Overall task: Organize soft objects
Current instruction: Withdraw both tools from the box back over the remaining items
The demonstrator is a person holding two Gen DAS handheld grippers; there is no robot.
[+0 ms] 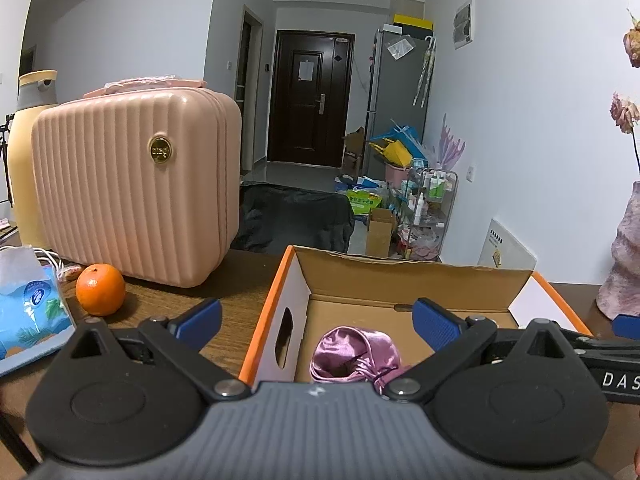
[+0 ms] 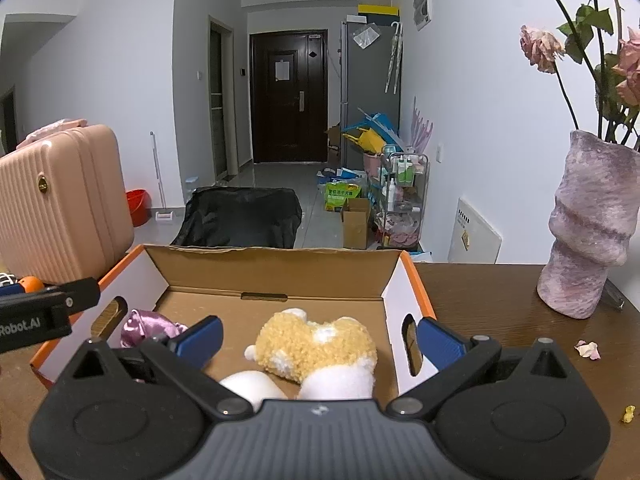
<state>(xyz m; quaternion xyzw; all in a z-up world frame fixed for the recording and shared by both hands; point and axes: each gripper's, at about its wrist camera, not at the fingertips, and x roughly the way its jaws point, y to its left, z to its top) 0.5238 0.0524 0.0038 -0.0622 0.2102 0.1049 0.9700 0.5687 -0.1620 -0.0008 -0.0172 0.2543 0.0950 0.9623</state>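
Observation:
An open cardboard box (image 1: 400, 284) with orange edges sits on the brown table; it also shows in the right wrist view (image 2: 276, 272). A purple satin pouch (image 1: 356, 354) lies in its left part, seen too in the right wrist view (image 2: 144, 326). A yellow and white plush toy (image 2: 316, 348) lies in the box's right part. My left gripper (image 1: 316, 320) is open and empty above the box's left side. My right gripper (image 2: 320, 338) is open above the plush toy, not holding it.
A pink ribbed case (image 1: 136, 184) and an orange (image 1: 100, 289) stand left of the box, with a blue tissue pack (image 1: 28, 312) at the far left. A purple vase (image 2: 588, 224) with dried roses stands on the right. Petals (image 2: 587, 349) lie on the table.

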